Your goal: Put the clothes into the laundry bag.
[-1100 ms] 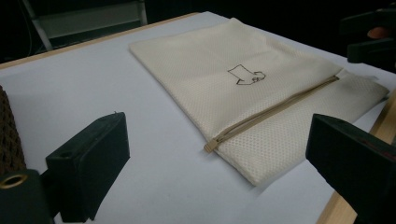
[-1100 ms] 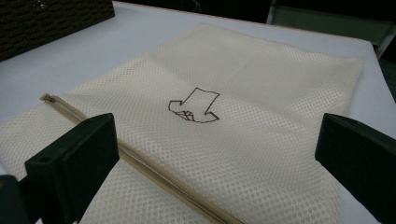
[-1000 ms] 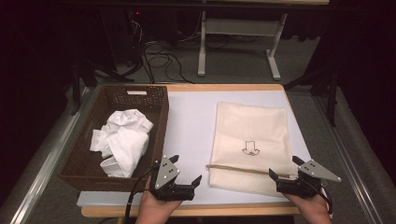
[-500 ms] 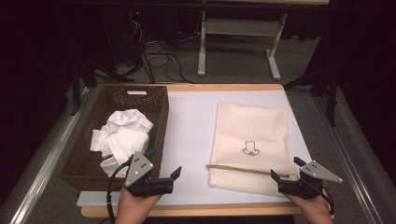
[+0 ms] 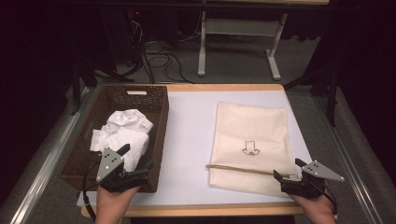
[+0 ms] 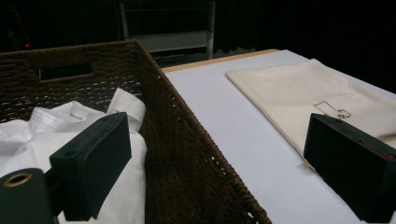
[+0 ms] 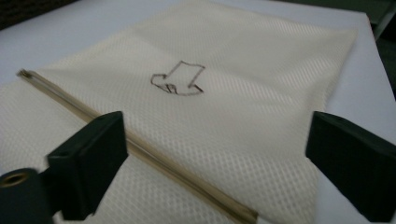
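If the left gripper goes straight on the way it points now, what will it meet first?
Most likely the white shirt in the brown basket. The left gripper stands open over the basket's near corner, one jaw above the shirt; depth is hard to judge.

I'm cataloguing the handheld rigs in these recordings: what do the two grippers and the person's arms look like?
Both are matching black tools. The left gripper and right gripper each carry a grey three-cornered plate dotted with small holes on top and end in two blocky black jaws. A black cable loops down from each. The forearms entering from the bottom edge are bare, with no sleeves or gloves visible.
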The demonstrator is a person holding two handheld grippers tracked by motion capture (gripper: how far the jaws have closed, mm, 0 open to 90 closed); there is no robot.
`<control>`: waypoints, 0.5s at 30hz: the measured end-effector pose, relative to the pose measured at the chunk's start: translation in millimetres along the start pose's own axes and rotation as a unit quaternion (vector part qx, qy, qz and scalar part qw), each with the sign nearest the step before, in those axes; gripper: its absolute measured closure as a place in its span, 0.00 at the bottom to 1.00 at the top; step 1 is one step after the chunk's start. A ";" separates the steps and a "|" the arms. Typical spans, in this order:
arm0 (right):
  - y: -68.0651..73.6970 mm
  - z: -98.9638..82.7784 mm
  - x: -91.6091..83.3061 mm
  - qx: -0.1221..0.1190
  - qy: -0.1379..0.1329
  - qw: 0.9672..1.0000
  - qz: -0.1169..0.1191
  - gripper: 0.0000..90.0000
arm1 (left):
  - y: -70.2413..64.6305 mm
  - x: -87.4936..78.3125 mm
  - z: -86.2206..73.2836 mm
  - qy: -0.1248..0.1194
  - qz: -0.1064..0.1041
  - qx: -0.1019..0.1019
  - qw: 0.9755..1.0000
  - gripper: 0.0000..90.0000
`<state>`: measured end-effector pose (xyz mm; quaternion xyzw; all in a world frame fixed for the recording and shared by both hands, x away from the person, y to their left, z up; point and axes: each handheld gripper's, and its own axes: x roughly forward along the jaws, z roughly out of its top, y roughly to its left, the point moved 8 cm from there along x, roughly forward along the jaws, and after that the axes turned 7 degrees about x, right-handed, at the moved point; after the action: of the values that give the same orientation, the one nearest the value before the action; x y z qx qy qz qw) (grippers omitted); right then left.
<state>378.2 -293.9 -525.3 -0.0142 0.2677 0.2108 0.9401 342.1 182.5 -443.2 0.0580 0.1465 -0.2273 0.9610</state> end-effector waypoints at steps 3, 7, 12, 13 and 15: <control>-19.5 -14.9 -3.5 0.011 0.034 0.999 -0.024 0.38 | 3.3 0.2 -2.8 0.003 0.006 0.000 1.000 0.09; -36.5 -27.1 -10.1 0.033 0.057 0.997 -0.051 0.58 | 6.3 0.3 -4.0 0.005 0.008 -0.001 1.000 0.09; -48.1 -35.0 -11.4 0.065 0.075 0.993 -0.058 0.76 | 7.5 -0.3 -2.7 0.000 0.008 -0.004 1.000 0.09; -47.0 -39.9 -8.4 0.070 0.092 0.992 -0.052 0.84 | 7.7 0.1 -2.5 -0.001 0.008 -0.004 1.000 0.09; -44.2 -39.3 -7.2 0.065 0.093 0.992 -0.053 0.87 | 8.3 0.5 -2.7 0.000 0.008 -0.005 1.000 0.09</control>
<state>371.1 -342.4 -559.0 0.0133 0.3657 0.1406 0.9200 345.6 190.1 -445.5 0.0546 0.1470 -0.2194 0.9629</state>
